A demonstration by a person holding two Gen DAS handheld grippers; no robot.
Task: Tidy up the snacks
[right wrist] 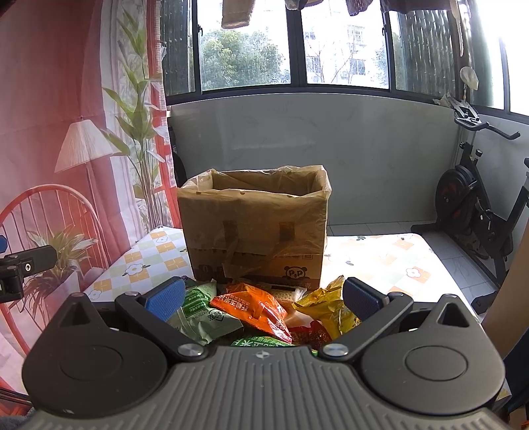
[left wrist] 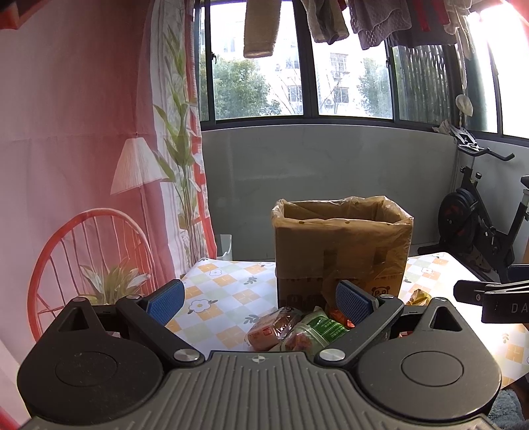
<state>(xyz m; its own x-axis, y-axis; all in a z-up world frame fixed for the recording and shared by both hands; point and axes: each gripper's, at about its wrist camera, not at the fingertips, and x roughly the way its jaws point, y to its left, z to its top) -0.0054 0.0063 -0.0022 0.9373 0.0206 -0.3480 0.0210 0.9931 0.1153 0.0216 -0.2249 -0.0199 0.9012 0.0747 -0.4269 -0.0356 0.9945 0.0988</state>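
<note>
A cardboard box (left wrist: 340, 251) lined with a clear plastic bag stands open on the checkered tablecloth (left wrist: 224, 291); it also shows in the right wrist view (right wrist: 258, 231). A pile of snack packets lies in front of it: a brown-red packet (left wrist: 271, 327) and a green packet (left wrist: 314, 330) in the left view; a green packet (right wrist: 198, 311), an orange packet (right wrist: 254, 307) and a yellow packet (right wrist: 327, 307) in the right view. My left gripper (left wrist: 259, 301) is open and empty above the packets. My right gripper (right wrist: 263, 299) is open and empty above the pile.
A printed pink curtain (left wrist: 82, 165) hangs on the left. An exercise bike (left wrist: 479, 218) stands at the right beyond the table. Windows and hanging laundry (left wrist: 330, 20) are behind. The right gripper's body (left wrist: 496, 297) shows at the left view's right edge.
</note>
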